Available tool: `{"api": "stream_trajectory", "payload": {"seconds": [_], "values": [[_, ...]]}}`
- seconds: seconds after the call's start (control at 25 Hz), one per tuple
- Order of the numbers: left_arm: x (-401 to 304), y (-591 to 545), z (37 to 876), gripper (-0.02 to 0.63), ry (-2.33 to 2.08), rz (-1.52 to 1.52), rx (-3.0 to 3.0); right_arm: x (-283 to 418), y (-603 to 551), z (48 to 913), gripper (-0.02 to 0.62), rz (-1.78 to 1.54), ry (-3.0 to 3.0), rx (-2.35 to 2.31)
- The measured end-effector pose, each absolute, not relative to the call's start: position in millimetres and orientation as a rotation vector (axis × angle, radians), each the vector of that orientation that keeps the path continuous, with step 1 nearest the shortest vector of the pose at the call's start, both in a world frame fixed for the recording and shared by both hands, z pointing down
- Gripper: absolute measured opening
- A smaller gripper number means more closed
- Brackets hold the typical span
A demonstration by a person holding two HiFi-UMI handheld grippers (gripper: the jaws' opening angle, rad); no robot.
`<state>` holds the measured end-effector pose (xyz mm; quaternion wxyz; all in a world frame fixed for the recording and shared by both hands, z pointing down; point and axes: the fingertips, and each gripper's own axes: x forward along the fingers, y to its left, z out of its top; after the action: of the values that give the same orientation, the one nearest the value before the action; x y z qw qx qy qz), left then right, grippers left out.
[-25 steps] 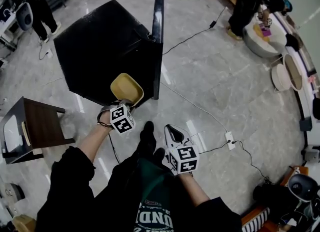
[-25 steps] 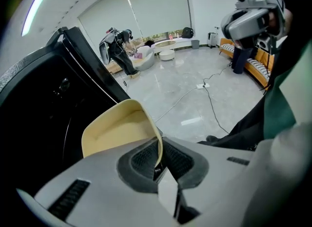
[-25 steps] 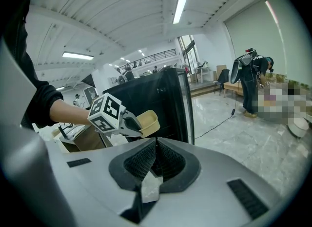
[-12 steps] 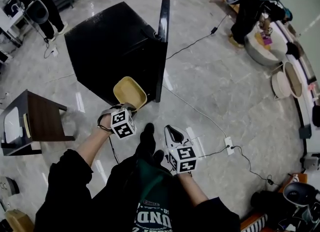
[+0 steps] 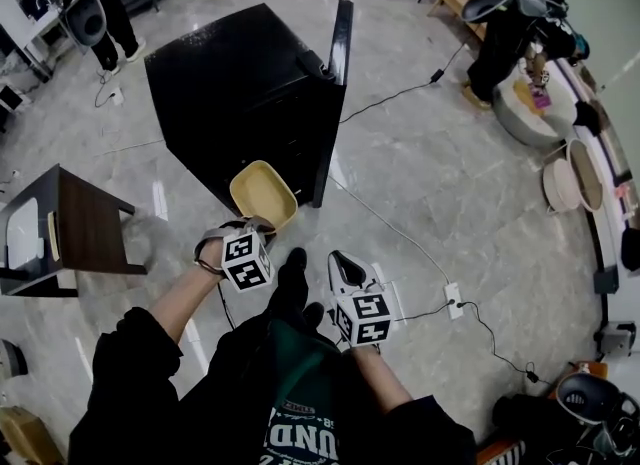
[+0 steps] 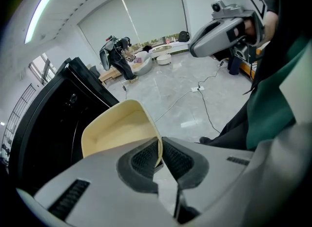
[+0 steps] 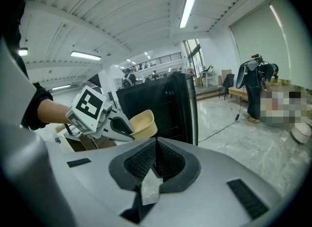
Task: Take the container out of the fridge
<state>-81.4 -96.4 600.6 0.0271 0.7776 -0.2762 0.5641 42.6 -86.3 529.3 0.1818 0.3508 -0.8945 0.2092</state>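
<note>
Held the container (image 5: 262, 193) by its rim in the clamped jaws of the left gripper (image 5: 256, 227) just outside the fridge (image 5: 240, 83), jaws of the right gripper (image 5: 342, 265) closed empty; seemingly needed carrying clear next.

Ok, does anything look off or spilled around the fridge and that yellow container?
Nothing spilled. The container hangs tilted, pinched by one wall in the left claw, and looks empty. The fridge door stands open.

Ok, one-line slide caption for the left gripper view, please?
Left hand-held gripper pinching the rim of a beige container, just outside the black fridge.
</note>
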Motion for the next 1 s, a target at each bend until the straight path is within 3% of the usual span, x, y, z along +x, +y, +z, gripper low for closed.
{"api": "stream_trajectory", "payload": {"seconds": [1.0], "values": [[-73,-74,595,0.031,-0.836,1.732,2.403,39,-76,523,0.034,0.588,-2.541,0.977]]}}
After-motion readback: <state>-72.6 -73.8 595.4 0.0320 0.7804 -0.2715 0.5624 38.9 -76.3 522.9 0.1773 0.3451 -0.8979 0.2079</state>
